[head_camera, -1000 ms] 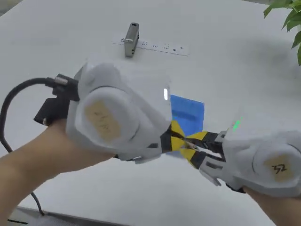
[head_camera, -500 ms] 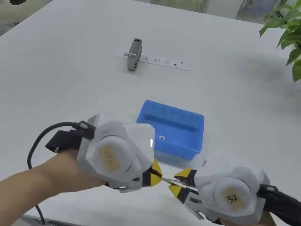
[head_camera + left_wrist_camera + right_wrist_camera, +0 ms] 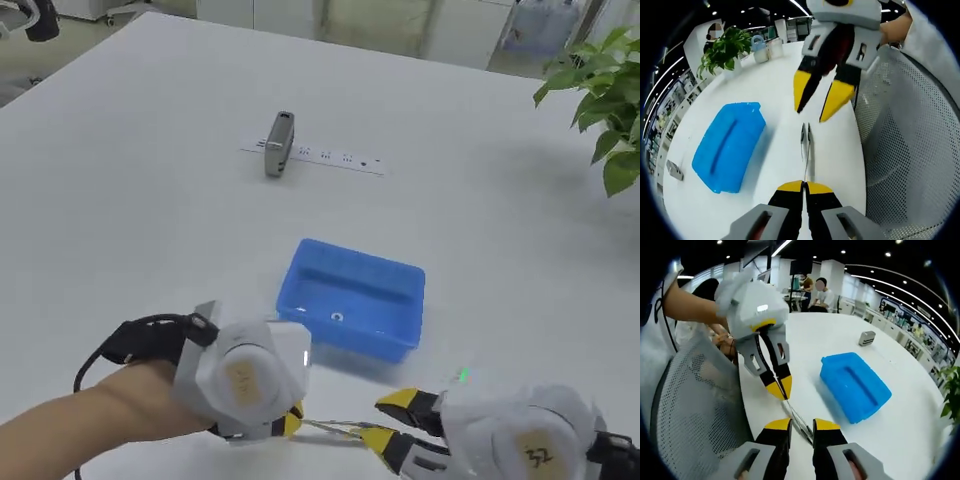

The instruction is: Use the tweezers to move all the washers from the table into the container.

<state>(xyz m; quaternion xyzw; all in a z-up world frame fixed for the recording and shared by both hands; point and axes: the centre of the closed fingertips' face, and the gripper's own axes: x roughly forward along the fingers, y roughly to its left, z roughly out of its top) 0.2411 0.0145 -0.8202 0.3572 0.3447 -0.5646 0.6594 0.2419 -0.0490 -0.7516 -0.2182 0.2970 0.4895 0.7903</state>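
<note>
Head view: left gripper (image 3: 293, 422) pinches tweezers (image 3: 335, 430).

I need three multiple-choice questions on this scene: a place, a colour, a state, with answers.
1. Where are the tweezers? A) in the container B) between the two claws C) on the floor
2. The container is: A) blue B) red C) green
3. The left claw is: A) wide open B) holding a washer C) shut on the tweezers
B: they reach from the left claw toward the right claw. A: its walls are blue. C: its jaws are closed on the tweezers' end.
</note>
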